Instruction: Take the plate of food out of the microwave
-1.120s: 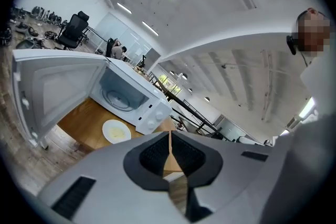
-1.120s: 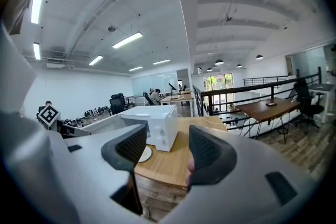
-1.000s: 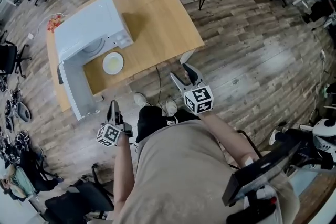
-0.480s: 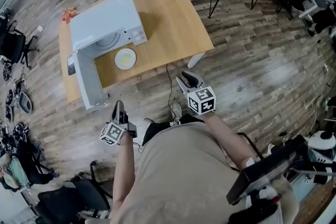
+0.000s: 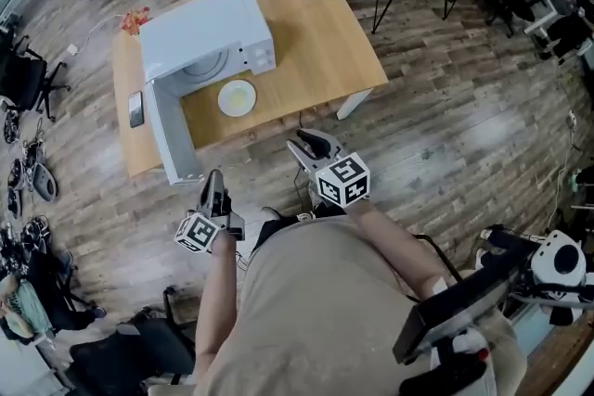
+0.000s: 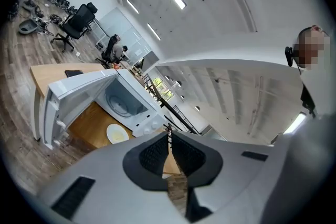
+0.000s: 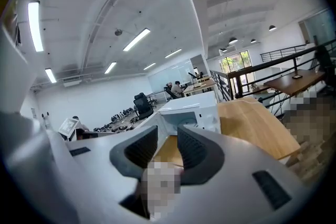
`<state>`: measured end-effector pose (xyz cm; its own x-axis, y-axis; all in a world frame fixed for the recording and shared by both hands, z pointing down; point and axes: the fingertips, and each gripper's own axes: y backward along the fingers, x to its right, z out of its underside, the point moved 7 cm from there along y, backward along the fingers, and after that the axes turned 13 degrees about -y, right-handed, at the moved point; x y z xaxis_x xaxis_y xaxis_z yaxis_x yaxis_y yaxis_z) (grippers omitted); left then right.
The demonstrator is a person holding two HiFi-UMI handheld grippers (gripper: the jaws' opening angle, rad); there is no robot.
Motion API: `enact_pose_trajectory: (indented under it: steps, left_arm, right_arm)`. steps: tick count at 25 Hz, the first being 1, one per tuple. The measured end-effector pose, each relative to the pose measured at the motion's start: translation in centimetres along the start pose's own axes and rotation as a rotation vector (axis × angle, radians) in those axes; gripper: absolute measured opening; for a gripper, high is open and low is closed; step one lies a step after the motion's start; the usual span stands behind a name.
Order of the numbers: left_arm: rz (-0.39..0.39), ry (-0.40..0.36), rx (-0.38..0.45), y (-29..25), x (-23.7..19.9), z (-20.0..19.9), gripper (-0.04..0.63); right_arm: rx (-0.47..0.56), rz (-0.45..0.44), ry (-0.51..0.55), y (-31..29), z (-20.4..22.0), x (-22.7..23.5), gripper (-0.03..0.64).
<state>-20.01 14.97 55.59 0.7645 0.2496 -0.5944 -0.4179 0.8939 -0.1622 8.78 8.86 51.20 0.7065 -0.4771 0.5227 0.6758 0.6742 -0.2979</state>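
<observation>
Already out of the microwave (image 5: 209, 32), the plate of food (image 5: 237, 97) sits on the wooden desk (image 5: 325, 32), just on the near side of the open oven cavity. The door (image 5: 172, 139) is swung out past the desk's near left edge. Over the floor, short of the desk, the left hand-held gripper (image 5: 215, 181) has its jaws pressed together and empty. To its right, the right hand-held gripper (image 5: 309, 145) has jaws that have just been closing to a narrow gap, with nothing between them.
</observation>
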Motion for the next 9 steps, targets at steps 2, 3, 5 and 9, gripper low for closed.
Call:
enact_pose_trajectory:
  steps: [2,3,5,9]
  left_arm:
    - [0.010,-0.003,0.004,0.4,-0.8,-0.6,0.006]
    - [0.014,-0.002,0.006,0.7,-1.2,-0.9,0.005]
    - [0.024,0.002,0.008,1.3,-2.0,-1.3,0.005]
    - [0.044,0.004,0.023,2.3,-3.1,-2.5,0.006]
  right_arm:
    - [-0.003,0.000,0.005,-0.7,0.2,-0.8,0.127]
    - [-0.003,0.000,0.006,-0.9,0.3,-1.3,0.127]
    - [-0.002,-0.003,0.007,-1.4,0.6,-2.1,0.127]
    - [0.000,-0.032,-0.005,-2.7,0.5,-3.5,0.127]
